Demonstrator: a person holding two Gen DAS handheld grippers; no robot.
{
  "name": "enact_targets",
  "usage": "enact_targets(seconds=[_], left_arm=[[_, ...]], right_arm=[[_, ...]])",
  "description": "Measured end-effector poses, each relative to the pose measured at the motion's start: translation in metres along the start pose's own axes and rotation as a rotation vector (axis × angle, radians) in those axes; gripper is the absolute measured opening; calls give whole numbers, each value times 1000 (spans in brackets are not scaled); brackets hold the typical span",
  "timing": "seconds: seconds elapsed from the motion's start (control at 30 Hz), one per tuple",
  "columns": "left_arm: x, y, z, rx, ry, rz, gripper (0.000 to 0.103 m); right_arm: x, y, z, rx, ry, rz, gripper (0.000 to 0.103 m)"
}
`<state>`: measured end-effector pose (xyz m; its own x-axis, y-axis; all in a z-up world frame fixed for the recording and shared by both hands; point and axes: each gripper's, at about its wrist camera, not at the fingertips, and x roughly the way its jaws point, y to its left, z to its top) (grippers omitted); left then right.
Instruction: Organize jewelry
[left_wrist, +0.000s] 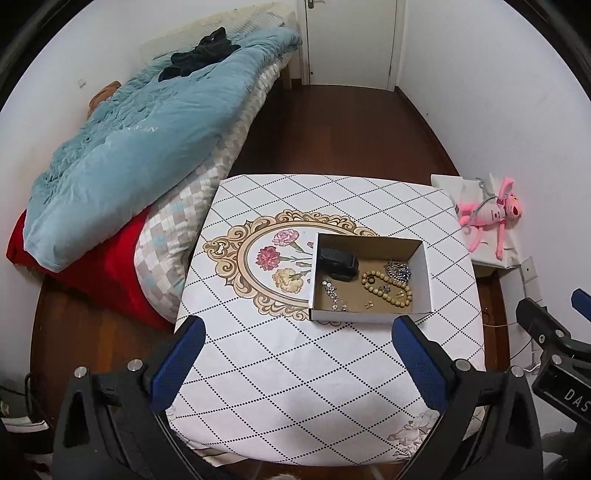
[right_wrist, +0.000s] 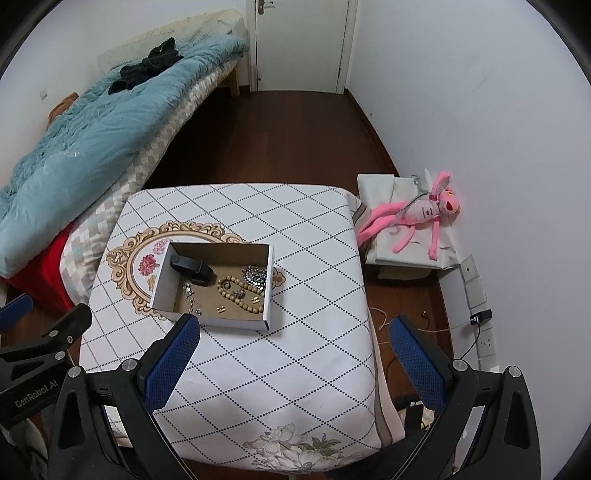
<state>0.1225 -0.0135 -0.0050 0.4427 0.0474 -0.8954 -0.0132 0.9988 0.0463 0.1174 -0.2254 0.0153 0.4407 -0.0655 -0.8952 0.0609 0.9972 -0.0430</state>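
A white cardboard box (left_wrist: 369, 316) (right_wrist: 229, 322) with a brown floor sits on the table. Inside lie a black case (left_wrist: 339, 263) (right_wrist: 192, 268), a tan bead bracelet (left_wrist: 388, 288) (right_wrist: 240, 293), a silver chain heap (left_wrist: 399, 271) (right_wrist: 255, 276), a rhinestone strand (left_wrist: 331, 291) (right_wrist: 190, 293) and small gold earrings (left_wrist: 368, 304) (right_wrist: 221, 308). My left gripper (left_wrist: 297, 328) is open and empty, held above the table just in front of the box. My right gripper (right_wrist: 293, 328) is open and empty, above the table's right edge, to the right of the box.
The table (left_wrist: 280, 387) (right_wrist: 295, 369) wears a white diamond-pattern cloth with a floral medallion. A bed with a blue quilt (left_wrist: 140, 140) (right_wrist: 74, 140) stands at the left. A pink plush toy (left_wrist: 491, 218) (right_wrist: 417, 218) lies on a white stand at the right. Dark wood floor lies beyond.
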Motion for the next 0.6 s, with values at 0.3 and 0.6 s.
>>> enact_targets(seconds=[0.3, 0.6], left_arm=[[1, -2, 1, 0, 1, -3, 103], [2, -3, 2, -1, 6, -3, 103]], right_arm=[[4, -1, 0, -2, 11, -2, 103], [5, -3, -1, -3, 14, 2, 103]])
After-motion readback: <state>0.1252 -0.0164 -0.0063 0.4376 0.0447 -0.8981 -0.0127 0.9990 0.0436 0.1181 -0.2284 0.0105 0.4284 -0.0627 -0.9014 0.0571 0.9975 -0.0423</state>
